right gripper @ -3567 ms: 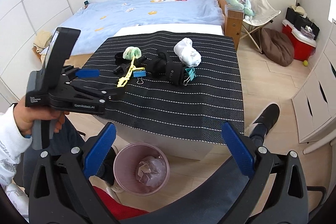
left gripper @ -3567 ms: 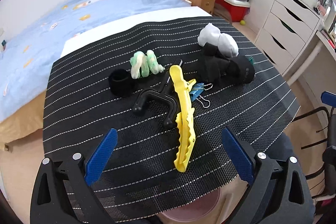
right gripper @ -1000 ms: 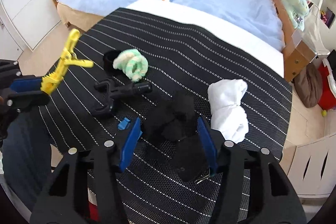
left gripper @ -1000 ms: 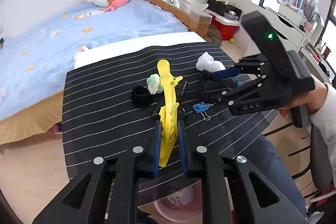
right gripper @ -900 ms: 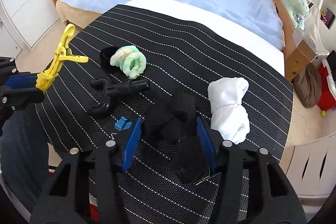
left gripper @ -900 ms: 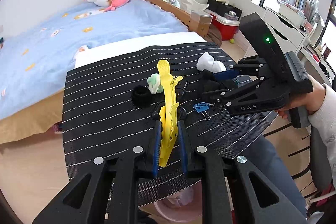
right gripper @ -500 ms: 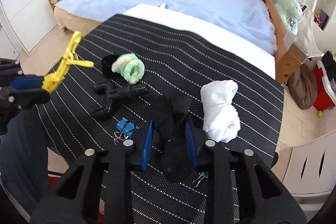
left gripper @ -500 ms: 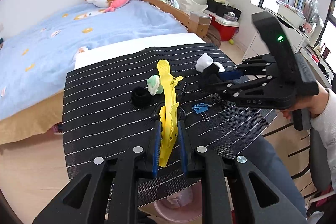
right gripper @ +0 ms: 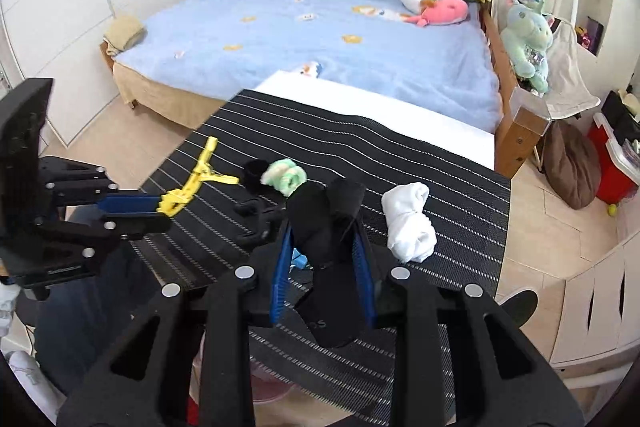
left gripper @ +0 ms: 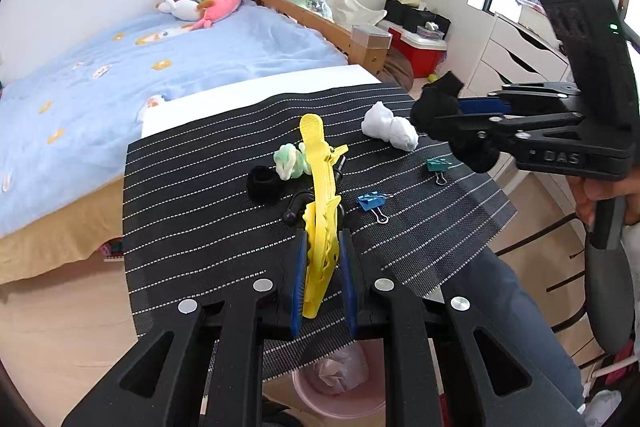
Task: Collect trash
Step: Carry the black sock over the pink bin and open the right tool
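Left tool point(left gripper: 322, 281): blue pads pressed on the lower part of a yellow clip point(left gripper: 320, 203), which stands up and away from the tool, its toothed halves closed and its rounded tip highest. Right tool point(right gripper: 323, 255): pads pinching a black sock point(right gripper: 328, 227), a soft dark bundle bulging above the pads with its tail hanging down toward the camera; in the left wrist view the sock point(left gripper: 440, 111) is clear of the surface point(left gripper: 192, 211).

Below and just behind the left tool, past the near edge of the surface, sits a pink bin point(left gripper: 340, 387) holding crumpled pale paper or plastic point(left gripper: 340, 371); the surface edge and the tool body cover much of its rim.

Ahead of the left tool, on the black white-striped mat: a black forked plastic piece point(left gripper: 298, 205) directly behind the clip, a black cuff-like roll point(left gripper: 262, 183) to its left, and a green-and-white fuzzy roll point(left gripper: 290, 163) just beyond. To the right lie a blue binder clip point(left gripper: 370, 201) and, farther out, a teal binder clip point(left gripper: 438, 165). A rolled white sock point(left gripper: 390, 129) lies beyond those, near the right tool's tip.

A hand point(left gripper: 600, 195) grips the right tool's handle. A blue bed point(right gripper: 320, 39) with plush toys point(right gripper: 436, 1) lies beyond the surface.
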Available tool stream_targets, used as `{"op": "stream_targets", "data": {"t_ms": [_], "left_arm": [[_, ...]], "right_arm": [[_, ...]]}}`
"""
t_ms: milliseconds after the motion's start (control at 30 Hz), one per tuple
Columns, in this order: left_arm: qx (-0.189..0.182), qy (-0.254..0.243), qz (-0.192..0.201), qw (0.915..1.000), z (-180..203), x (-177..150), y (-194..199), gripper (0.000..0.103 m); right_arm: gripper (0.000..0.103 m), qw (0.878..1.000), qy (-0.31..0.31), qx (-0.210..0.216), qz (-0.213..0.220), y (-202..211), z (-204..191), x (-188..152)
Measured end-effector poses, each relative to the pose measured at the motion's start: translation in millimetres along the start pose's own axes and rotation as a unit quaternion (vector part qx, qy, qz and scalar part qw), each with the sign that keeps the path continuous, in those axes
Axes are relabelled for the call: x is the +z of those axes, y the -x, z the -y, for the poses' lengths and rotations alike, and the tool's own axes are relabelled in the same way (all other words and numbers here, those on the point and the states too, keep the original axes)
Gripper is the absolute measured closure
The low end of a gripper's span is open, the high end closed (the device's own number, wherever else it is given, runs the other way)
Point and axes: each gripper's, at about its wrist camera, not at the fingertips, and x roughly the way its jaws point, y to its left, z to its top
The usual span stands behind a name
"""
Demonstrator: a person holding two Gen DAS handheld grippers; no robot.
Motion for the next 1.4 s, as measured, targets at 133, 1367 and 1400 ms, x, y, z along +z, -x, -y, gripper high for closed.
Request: {"op": "stream_targets", "data": {"t_ms": [133,1367,1400], "left_arm": [[-0.003,-0.007,0.004,1.0,4.4,-3.9,6.9,0.087],[-0.019,-0.017,0.016,0.9995,19.9,-70.0,55.5,0.087],[-0.019,-0.017,0.016,0.9995,19.8,-70.2,55.8,0.087]], "right_arm": [[0.074,1.0,-0.002,0.007,0.016,17.7,-11.1,-10.1],[0.037,0.996,0.024,0.091,-0.01,27.1,-97.8,-104.5],[0.032,0.996,0.023,0.09,-0.01,27.1,-97.9,-105.0]]}}
